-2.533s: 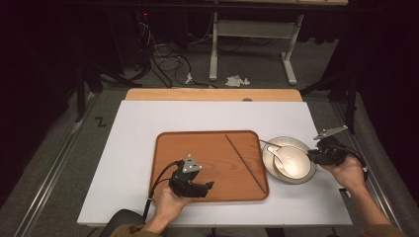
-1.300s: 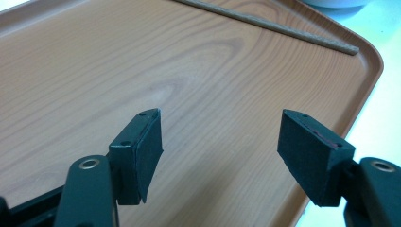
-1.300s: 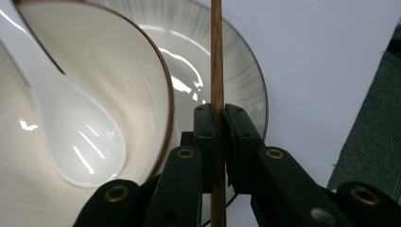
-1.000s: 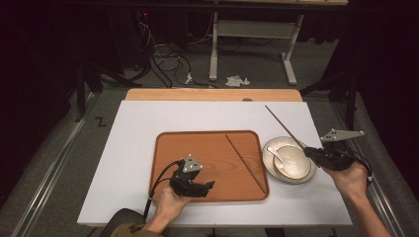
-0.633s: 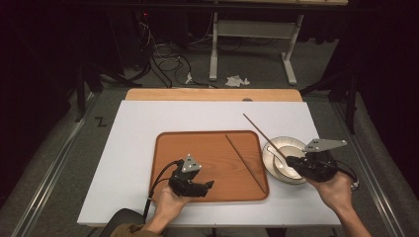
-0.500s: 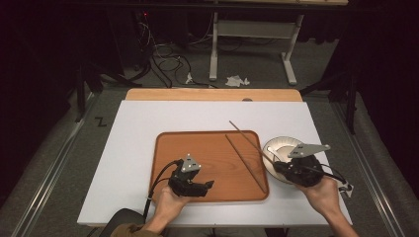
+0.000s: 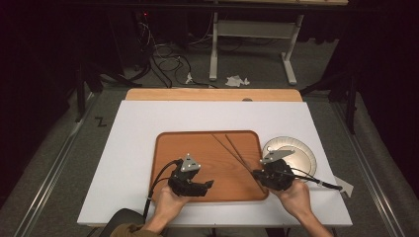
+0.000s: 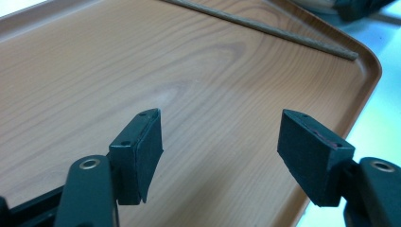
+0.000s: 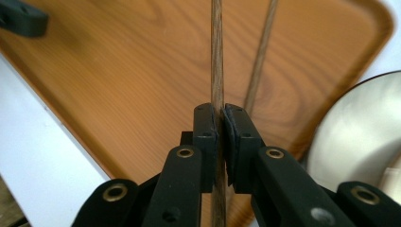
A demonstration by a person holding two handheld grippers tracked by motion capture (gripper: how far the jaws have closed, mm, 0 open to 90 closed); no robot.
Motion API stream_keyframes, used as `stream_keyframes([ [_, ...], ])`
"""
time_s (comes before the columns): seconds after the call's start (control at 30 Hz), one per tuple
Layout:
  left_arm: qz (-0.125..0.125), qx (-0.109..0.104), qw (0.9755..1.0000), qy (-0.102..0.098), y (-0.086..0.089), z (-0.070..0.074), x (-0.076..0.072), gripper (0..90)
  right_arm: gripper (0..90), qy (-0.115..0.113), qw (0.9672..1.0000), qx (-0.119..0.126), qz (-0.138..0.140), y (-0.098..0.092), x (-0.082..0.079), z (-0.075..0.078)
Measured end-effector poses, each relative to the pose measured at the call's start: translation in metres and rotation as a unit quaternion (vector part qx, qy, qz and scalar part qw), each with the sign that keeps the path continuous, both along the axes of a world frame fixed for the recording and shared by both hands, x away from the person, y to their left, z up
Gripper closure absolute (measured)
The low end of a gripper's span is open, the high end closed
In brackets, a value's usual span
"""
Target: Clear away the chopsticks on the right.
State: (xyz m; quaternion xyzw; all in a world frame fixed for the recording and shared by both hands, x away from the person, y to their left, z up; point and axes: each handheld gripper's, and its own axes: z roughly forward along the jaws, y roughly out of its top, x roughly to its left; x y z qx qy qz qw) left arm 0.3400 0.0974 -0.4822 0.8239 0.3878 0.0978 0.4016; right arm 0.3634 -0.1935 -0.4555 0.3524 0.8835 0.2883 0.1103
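Note:
A wooden tray (image 7: 173, 148) lies in the middle of the white table. One brown chopstick (image 7: 231, 143) rests on it, slanting toward the tray's front right corner. My right gripper (image 7: 257, 174) is shut on a second chopstick (image 7: 220, 141) and holds it low over the tray, just left of the first. In the right gripper view the held chopstick (image 9: 216, 56) runs up from between the closed pads, and the lying one (image 9: 262, 52) is to its right. My left gripper (image 7: 206, 186) stands open over the tray's front, with bare tray wood (image 8: 142, 61) between its jaws.
A round metal plate (image 7: 301, 155) sits on the table right of the tray, close behind my right hand. A wooden board (image 7: 212, 95) edges the far side of the table. A cable (image 7: 321, 183) trails right from the right gripper.
My right gripper has carried its chopstick from beyond the plate leftward and down to the tray, beside the lying chopstick. The left gripper has stayed put.

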Motion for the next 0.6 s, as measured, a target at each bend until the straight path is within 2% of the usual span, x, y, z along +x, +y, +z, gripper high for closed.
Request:
stream_keyframes([
  [0.07,0.001,0.0,1.0,0.0,0.0,0.0,0.0,31.6,85.0,0.008,0.9999,-0.01,-0.001,0.004,0.0,-0.006],
  [0.27,0.0,0.001,1.0,-0.002,0.0,0.0,0.0,31.6,84.8,0.017,0.9998,-0.012,-0.002,0.01,-0.001,-0.014],
  [0.33,-0.001,0.001,1.0,0.0,-0.001,0.0,0.0,31.7,84.8,0.019,0.9996,-0.019,0.0,0.011,0.0,-0.018],
  [0.37,-0.002,0.001,1.0,-0.001,-0.001,0.0,0.0,31.7,84.7,0.021,0.9993,-0.03,0.001,0.013,0.001,-0.022],
  [0.43,-0.001,0.002,1.0,-0.002,-0.002,-0.001,-0.001,31.7,84.6,0.025,0.9991,-0.034,0.002,0.015,0.001,-0.025],
  [0.6,0.001,0.0,1.0,-0.003,0.0,0.001,-0.001,31.7,84.2,0.017,0.9987,-0.048,0.004,0.015,0.001,-0.028],
])
